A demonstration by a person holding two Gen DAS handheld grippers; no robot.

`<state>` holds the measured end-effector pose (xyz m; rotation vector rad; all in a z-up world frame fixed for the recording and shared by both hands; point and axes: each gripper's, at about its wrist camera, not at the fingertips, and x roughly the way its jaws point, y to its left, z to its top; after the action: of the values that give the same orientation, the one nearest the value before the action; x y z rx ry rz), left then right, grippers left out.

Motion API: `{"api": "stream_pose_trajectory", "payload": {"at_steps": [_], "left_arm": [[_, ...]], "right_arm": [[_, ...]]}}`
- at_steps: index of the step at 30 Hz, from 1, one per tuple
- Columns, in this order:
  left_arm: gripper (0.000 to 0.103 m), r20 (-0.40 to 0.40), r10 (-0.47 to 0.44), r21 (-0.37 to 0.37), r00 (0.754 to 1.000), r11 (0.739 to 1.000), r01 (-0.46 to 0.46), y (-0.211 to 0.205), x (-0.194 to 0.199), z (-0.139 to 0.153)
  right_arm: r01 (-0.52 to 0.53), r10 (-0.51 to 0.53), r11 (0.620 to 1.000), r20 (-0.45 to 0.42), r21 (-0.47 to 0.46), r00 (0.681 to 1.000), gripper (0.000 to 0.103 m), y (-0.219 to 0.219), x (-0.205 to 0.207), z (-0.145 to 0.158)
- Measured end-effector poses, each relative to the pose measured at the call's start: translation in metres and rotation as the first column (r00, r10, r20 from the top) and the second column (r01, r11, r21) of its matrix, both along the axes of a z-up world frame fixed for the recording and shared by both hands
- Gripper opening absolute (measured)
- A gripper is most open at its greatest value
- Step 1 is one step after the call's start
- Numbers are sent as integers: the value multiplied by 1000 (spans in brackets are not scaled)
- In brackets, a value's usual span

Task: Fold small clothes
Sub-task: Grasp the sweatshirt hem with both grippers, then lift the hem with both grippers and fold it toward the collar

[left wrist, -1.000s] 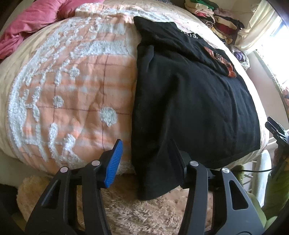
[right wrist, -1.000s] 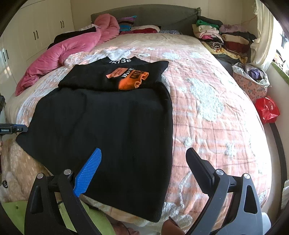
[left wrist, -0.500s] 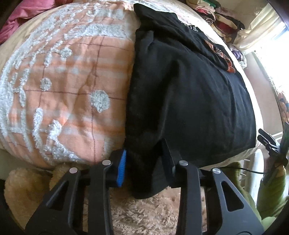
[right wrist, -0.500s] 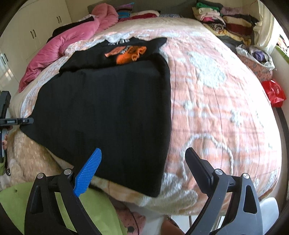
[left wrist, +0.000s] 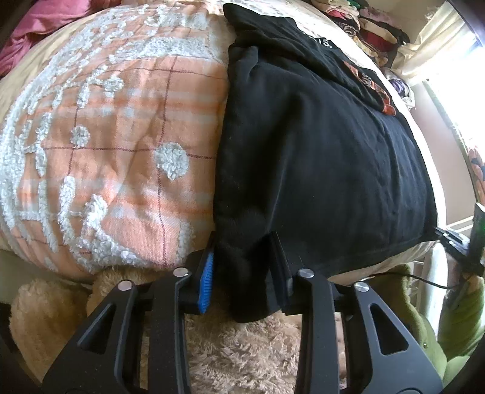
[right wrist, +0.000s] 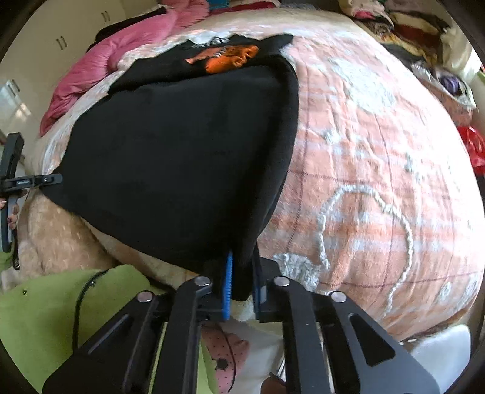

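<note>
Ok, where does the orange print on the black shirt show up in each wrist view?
Left wrist: the orange print sits upper right, far end of the black shirt.
Right wrist: the orange print sits top centre, beyond the black shirt.
Shared landmark: the pink quilt, at upper left in both.

An orange-and-white checked bedspread with raised white fleecy patterns (left wrist: 121,130) covers the bed. A crumpled pink quilt (right wrist: 127,60) lies at its far end. A heap of folded mixed-colour clothes (left wrist: 372,27) sits at the far corner near a pale curtain (left wrist: 436,39). A beige shaggy plush mass (left wrist: 242,348) lies below the bed's near edge. A red plastic bag (right wrist: 471,148) sits beside the bed. Cream cupboard doors with dark handles (right wrist: 63,36) stand at the back.
</note>
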<state>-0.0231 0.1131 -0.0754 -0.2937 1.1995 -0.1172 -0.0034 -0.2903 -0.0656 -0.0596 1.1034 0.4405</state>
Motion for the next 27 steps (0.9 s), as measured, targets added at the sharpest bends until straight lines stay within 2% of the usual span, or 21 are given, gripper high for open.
{"api": "stream_pose_trajectory", "payload": {"at_steps": [1, 4, 9, 17, 23, 27], "left_arm": [[5, 1, -5, -4, 1000, 1000, 5, -1, 0, 0], [4, 16, -11, -9, 1000, 1000, 11, -1, 0, 4], [3, 102, 10, -24, 995, 1000, -8, 7, -1, 30], [3, 229, 37, -31, 973, 999, -31, 16, 3, 79], [3, 306, 82, -79, 948, 995, -61, 26, 14, 108], [3, 359, 98, -66, 928, 995, -79, 26, 24, 128]], "right_arm": [[0, 0, 1000, 8, 20, 1000, 8, -1, 0, 4], [-13, 9, 998, 61, 65, 998, 8, 0, 1, 20], [-33, 15, 995, 176, 96, 984, 8, 4, 8, 52], [-16, -42, 985, 325, 174, 945, 8, -3, 22, 92], [8, -108, 967, 382, 255, 918, 8, -16, 29, 116], [40, -164, 956, 422, 289, 891, 8, -26, 39, 133]]}}
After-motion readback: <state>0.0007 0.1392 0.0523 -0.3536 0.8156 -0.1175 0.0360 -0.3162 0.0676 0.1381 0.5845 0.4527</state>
